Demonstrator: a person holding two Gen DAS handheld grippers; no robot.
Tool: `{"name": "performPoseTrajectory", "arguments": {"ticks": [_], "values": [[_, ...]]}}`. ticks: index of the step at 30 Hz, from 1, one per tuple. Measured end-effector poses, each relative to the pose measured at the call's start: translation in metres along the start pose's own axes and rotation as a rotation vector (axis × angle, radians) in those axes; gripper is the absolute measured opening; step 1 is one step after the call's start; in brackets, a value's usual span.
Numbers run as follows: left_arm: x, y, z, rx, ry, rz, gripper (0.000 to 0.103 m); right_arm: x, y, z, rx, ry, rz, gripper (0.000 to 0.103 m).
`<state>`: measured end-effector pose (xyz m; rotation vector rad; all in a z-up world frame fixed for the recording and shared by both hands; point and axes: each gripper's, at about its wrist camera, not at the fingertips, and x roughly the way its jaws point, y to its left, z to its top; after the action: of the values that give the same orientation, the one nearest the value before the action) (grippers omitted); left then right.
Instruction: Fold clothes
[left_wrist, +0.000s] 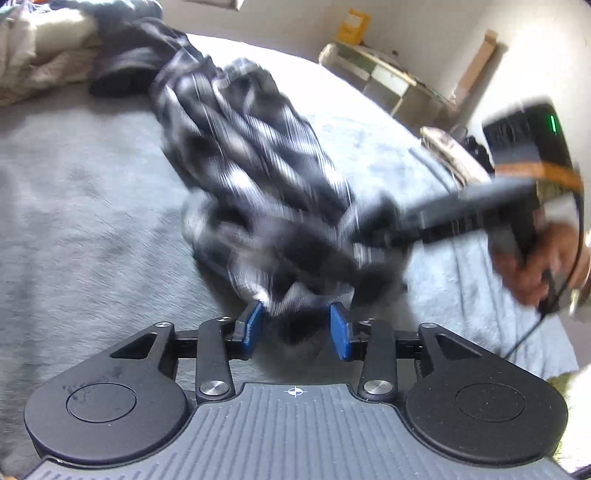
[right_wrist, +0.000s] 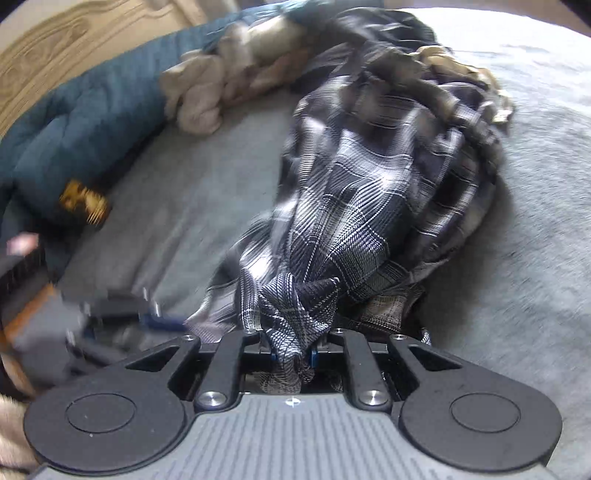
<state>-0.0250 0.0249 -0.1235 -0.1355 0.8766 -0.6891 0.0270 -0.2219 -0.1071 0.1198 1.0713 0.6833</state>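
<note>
A black-and-white plaid shirt (left_wrist: 255, 166) lies bunched on a grey bed cover (left_wrist: 81, 206). My left gripper (left_wrist: 297, 325) is open, its blue pads (left_wrist: 251, 325) standing either side of a blurred edge of the shirt. My right gripper (right_wrist: 291, 350) is shut on a bunched fold of the plaid shirt (right_wrist: 354, 192). In the left wrist view the right gripper (left_wrist: 373, 229) reaches in from the right, held by a hand (left_wrist: 532, 266). In the right wrist view the left gripper (right_wrist: 162, 321) shows blurred at the lower left.
A pile of beige and dark clothes (left_wrist: 48, 48) lies at the far end of the bed. A teal quilt (right_wrist: 74, 122) and beige garments (right_wrist: 214, 85) lie by the wooden headboard (right_wrist: 74, 40). A shelf unit (left_wrist: 391, 81) stands by the wall.
</note>
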Motion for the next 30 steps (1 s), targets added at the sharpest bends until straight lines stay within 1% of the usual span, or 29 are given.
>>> {"name": "performPoseTrajectory", "arguments": {"ticks": [3,5,7,8,9,10,11,12,14,15,16,18,19,21,24,26,28,29,30], "values": [[-0.011,-0.004,0.016,0.003,-0.058,0.023,0.053,0.000,0.017,-0.014,-0.061,0.018,0.011,0.017],[-0.008,-0.009,0.027,-0.002,-0.082,0.031,0.056,-0.001,0.024,-0.021,-0.080,0.037,0.011,0.018],[-0.002,-0.014,0.037,0.000,-0.102,0.041,0.058,-0.002,0.030,-0.027,-0.096,0.057,0.010,0.021],[0.006,-0.016,0.040,0.014,-0.102,0.055,0.060,-0.003,0.033,-0.031,-0.103,0.067,0.009,0.027],[0.016,-0.019,0.045,0.026,-0.098,0.076,0.060,-0.004,0.036,-0.034,-0.111,0.077,0.009,0.037],[0.025,-0.021,0.047,0.034,-0.089,0.098,0.060,-0.004,0.039,-0.037,-0.119,0.087,0.008,0.043],[0.035,-0.022,0.048,0.037,-0.070,0.122,0.059,-0.009,0.041,-0.038,-0.125,0.086,0.013,0.053],[0.043,-0.020,0.050,0.038,-0.050,0.148,0.059,-0.016,0.041,-0.039,-0.134,0.080,0.020,0.060],[0.054,-0.015,0.049,0.036,-0.021,0.189,0.058,-0.031,0.039,-0.041,-0.149,0.063,0.033,0.069],[0.056,-0.012,0.047,0.022,-0.011,0.197,0.058,-0.040,0.036,-0.041,-0.146,0.052,0.044,0.071],[0.057,-0.008,0.045,0.009,-0.001,0.205,0.058,-0.047,0.031,-0.040,-0.124,0.034,0.050,0.073],[0.057,-0.003,0.040,-0.013,0.005,0.210,0.058,-0.061,0.018,-0.037,-0.065,-0.008,0.054,0.079],[0.057,-0.002,0.038,-0.017,0.007,0.213,0.058,-0.067,0.008,-0.034,-0.019,-0.036,0.055,0.080],[0.056,0.000,0.036,-0.023,0.010,0.218,0.059,-0.074,-0.022,-0.024,0.119,-0.108,0.061,0.082],[0.055,0.002,0.034,-0.033,0.014,0.224,0.059,-0.067,-0.072,-0.007,0.351,-0.200,0.050,0.082],[0.056,0.002,0.034,-0.032,0.016,0.229,0.059,-0.054,-0.100,0.001,0.462,-0.224,0.048,0.082],[0.056,0.001,0.033,-0.021,0.017,0.235,0.059,-0.036,-0.125,0.008,0.555,-0.217,0.039,0.082],[0.057,0.002,0.033,-0.020,0.019,0.236,0.059,-0.027,-0.133,0.010,0.581,-0.205,0.027,0.081],[0.057,0.003,0.032,-0.019,0.021,0.236,0.060,-0.018,-0.139,0.011,0.599,-0.190,0.012,0.075]]}}
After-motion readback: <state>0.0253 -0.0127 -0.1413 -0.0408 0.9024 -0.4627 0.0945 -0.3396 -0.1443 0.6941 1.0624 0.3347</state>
